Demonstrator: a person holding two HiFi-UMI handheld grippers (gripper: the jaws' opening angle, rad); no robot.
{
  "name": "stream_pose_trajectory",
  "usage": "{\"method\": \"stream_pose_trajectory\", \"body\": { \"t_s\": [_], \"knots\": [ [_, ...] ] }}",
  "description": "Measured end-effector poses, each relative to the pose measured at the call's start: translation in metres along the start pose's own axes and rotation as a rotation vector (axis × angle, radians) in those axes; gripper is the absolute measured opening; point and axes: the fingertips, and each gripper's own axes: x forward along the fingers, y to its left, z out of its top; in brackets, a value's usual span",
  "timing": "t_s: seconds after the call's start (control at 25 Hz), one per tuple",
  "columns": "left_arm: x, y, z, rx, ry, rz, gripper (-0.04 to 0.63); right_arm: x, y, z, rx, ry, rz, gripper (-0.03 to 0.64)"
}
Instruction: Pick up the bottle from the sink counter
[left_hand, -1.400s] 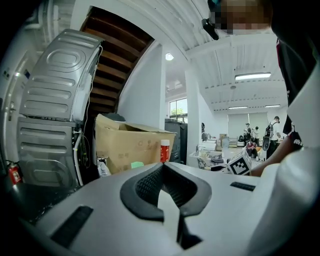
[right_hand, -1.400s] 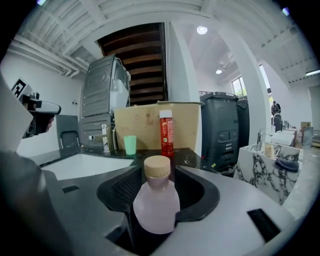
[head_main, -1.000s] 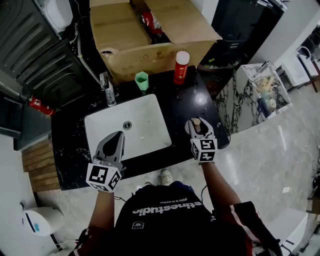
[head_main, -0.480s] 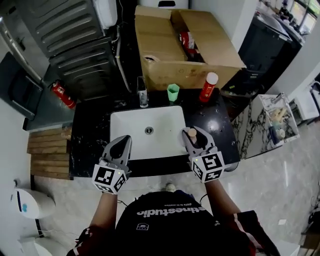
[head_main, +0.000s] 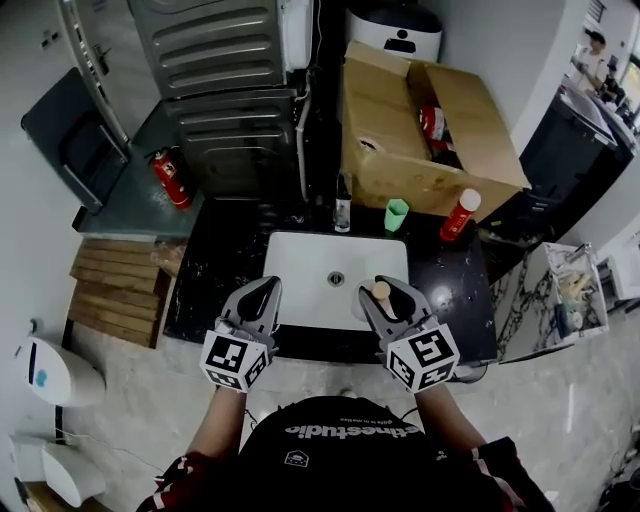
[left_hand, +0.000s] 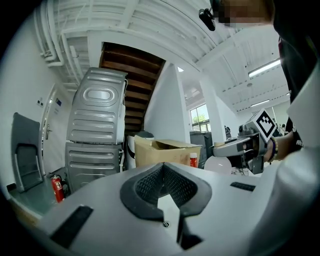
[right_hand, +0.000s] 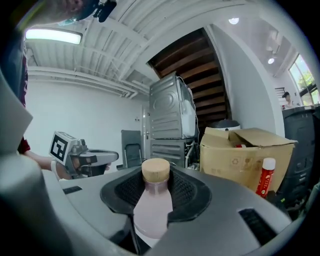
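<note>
On the right gripper: jaws set partly apart, black ribbed pads pressed against both sides of a pale pink plastic bottle with a round tan cap. Grip taken at the neck and shoulder, just under the cap, with the cap standing above the pads.

On the left gripper: jaw tips brought together, nothing held between them. Only a small diamond-shaped gap left lower down between the pads.

Bottle condition: upright, with a translucent pink body widening below a narrow neck. Cap flat-topped. No label legible.

Bottle location: in the right gripper, over the front right edge of the white rectangular sink basin set in the black speckled stone counter. Apparently lifted clear of the counter. Not confirmable from the steep head view, with little more than the cap visible there.

Shown in the head view only:
- Both grippers side by side at the near edge of the counter.
- A chrome faucet, a green cup and a red cylinder with a white cap along the back of the counter.
- An open cardboard box behind them.
- A red fire extinguisher beside a grey ribbed metal appliance.

Shown in the right gripper view only: the bottle body and the pad contact.

Shown in the left gripper view only: the closed jaw tips.
</note>
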Motion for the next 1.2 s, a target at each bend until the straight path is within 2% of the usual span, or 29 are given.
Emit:
{"method": "stream_pose_trajectory", "body": {
  "t_s": [0.2, 0.56, 0.8, 1.2],
  "knots": [
    [-0.005, 0.009, 0.003, -0.013, -0.024, 0.014, 0.014, 0.004, 0.007, 0.009, -0.028, -0.007, -0.015, 0.163],
    [0.000, 0.006, 0.005, -0.001, -0.031, -0.014, 0.014, -0.002, 0.001, 0.004, -0.018, 0.002, -0.055, 0.163],
    [0.000, 0.010, 0.002, -0.022, -0.033, -0.014, 0.014, -0.003, 0.005, 0.005, -0.016, -0.008, -0.054, 0.163],
    [-0.001, 0.014, 0.006, -0.012, -0.041, -0.004, 0.014, -0.006, 0.003, 0.006, -0.015, -0.012, -0.058, 0.163]
  ]
}}
